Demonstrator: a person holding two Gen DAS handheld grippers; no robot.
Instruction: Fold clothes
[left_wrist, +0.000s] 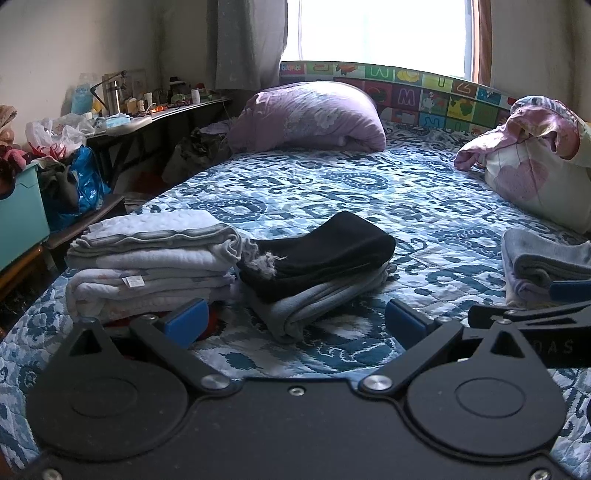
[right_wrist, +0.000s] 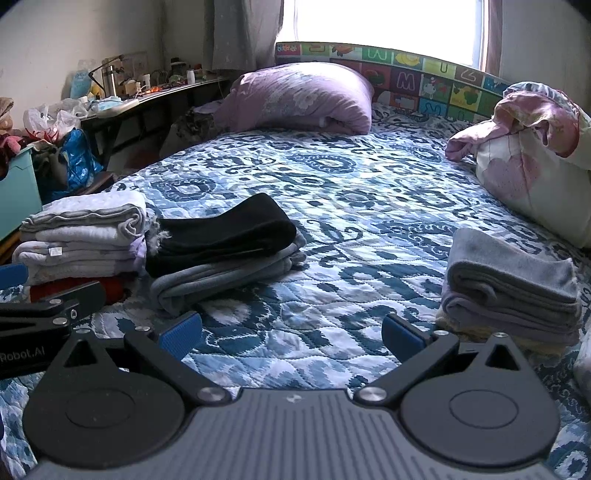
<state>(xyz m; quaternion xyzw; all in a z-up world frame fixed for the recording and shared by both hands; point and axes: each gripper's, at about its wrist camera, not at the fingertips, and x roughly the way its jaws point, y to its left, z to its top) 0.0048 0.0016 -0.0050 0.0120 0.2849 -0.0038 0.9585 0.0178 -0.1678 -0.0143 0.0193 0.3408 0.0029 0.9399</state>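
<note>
A blue patterned quilt (left_wrist: 332, 192) (right_wrist: 332, 192) covers the bed. On its left stands a stack of folded pale garments (left_wrist: 147, 266) (right_wrist: 81, 240). Beside it a folded black garment (left_wrist: 325, 251) (right_wrist: 221, 232) lies on a folded grey one (left_wrist: 317, 299) (right_wrist: 207, 277). To the right sits a smaller folded grey and lilac pile (left_wrist: 546, 266) (right_wrist: 513, 284). My left gripper (left_wrist: 295, 323) hovers open just before the grey garment, holding nothing. My right gripper (right_wrist: 291, 334) is open over bare quilt, the right pile beside its right finger. Each gripper shows at the edge of the other's view.
A purple pillow (left_wrist: 306, 118) lies at the head of the bed before an alphabet mat (left_wrist: 424, 92). A pink bundle on a white pillow (left_wrist: 535, 162) lies at the right. A cluttered desk (left_wrist: 147, 114), bags and a teal bin (left_wrist: 18, 206) stand left of the bed.
</note>
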